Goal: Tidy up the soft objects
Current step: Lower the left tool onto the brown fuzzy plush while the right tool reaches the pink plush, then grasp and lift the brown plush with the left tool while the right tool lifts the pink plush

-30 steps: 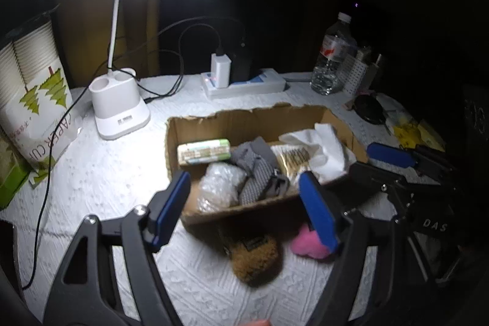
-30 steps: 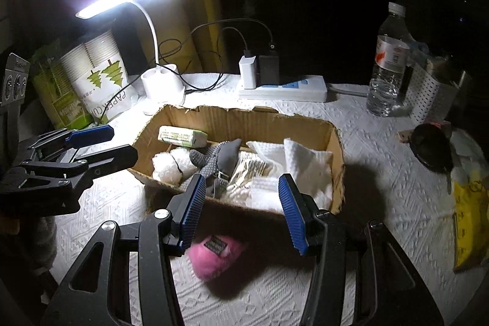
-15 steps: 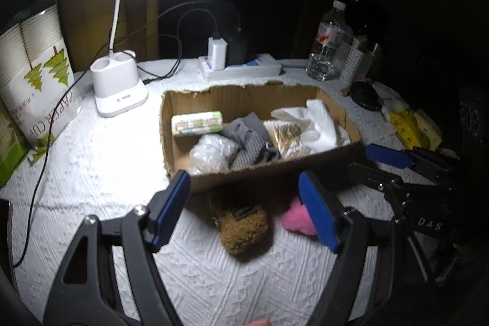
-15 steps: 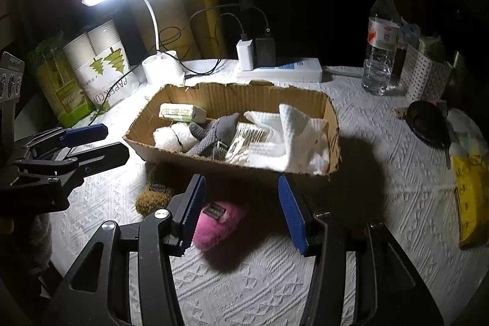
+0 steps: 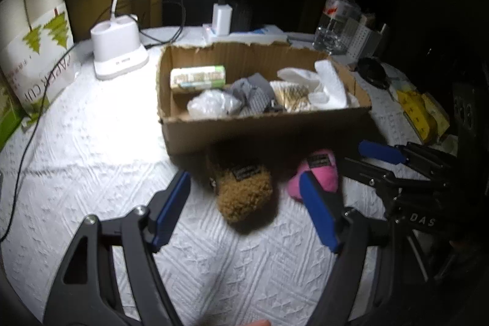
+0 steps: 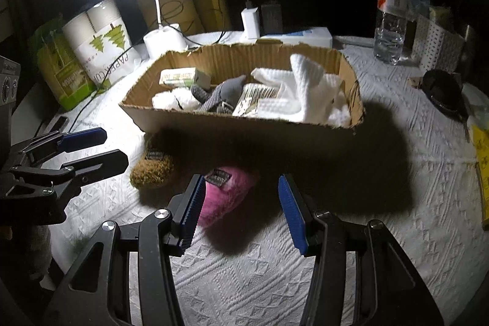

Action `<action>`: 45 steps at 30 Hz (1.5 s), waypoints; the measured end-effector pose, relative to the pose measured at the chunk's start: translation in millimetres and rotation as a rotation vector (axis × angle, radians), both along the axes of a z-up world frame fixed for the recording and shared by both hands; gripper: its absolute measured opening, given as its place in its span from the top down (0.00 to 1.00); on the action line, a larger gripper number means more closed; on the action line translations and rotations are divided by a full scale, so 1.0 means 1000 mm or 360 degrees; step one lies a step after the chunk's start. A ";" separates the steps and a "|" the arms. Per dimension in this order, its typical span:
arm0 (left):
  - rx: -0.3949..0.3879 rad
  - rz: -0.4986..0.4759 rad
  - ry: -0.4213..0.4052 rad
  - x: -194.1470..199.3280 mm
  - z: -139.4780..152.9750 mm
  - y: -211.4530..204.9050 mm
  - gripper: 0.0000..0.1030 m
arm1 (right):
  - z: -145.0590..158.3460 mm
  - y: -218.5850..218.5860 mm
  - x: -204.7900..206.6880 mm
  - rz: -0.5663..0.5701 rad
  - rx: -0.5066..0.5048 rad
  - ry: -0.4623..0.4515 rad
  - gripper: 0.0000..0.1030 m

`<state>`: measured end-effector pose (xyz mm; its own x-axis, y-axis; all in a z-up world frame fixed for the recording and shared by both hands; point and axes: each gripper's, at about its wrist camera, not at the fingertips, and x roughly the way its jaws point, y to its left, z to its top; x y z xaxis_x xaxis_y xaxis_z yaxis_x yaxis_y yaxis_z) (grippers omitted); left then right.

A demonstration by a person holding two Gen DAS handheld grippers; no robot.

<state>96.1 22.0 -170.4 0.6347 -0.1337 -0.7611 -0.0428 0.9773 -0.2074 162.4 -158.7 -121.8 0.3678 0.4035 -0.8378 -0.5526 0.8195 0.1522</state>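
Observation:
A brown fuzzy soft toy (image 5: 244, 191) and a pink soft toy (image 5: 321, 173) lie on the white tablecloth in front of a cardboard box (image 5: 269, 130). The box holds a white towel (image 6: 308, 93), a grey cloth (image 6: 223, 93), a white fluffy item (image 6: 177, 100) and a green packet (image 6: 180, 75). My left gripper (image 5: 244, 213) is open, its fingers either side of the brown toy, above it. My right gripper (image 6: 241, 213) is open, with the pink toy (image 6: 223, 197) by its left finger. Each gripper shows in the other's view.
A lit desk lamp (image 6: 162, 35) and a paper-cup pack (image 6: 101, 48) stand at the back left. A power strip with chargers (image 6: 293, 34), a water bottle (image 6: 392, 8), a white perforated basket (image 6: 440, 48) and a yellow packet (image 5: 418, 115) lie at the back and right.
Both grippers have pulled back and lowered toward the table. The brown and pink toys, earlier partly hidden by the box front, now lie in full view between the fingers.

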 end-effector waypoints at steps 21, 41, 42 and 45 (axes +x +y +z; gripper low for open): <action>-0.0033 -0.0009 0.0182 0.032 -0.042 0.006 0.27 | -0.032 0.019 0.017 0.0047 0.0054 0.0139 0.49; 0.0184 -0.0065 0.0183 0.046 -0.054 -0.019 0.27 | -0.033 0.007 0.017 0.0032 0.0135 0.0138 0.57; 0.0208 -0.0066 0.0185 0.047 -0.054 -0.022 0.27 | -0.032 0.004 0.017 0.0025 0.0135 0.0134 0.57; 0.0238 -0.0081 0.0181 0.047 -0.054 -0.027 0.27 | -0.028 -0.004 0.017 0.0011 0.0139 0.0118 0.57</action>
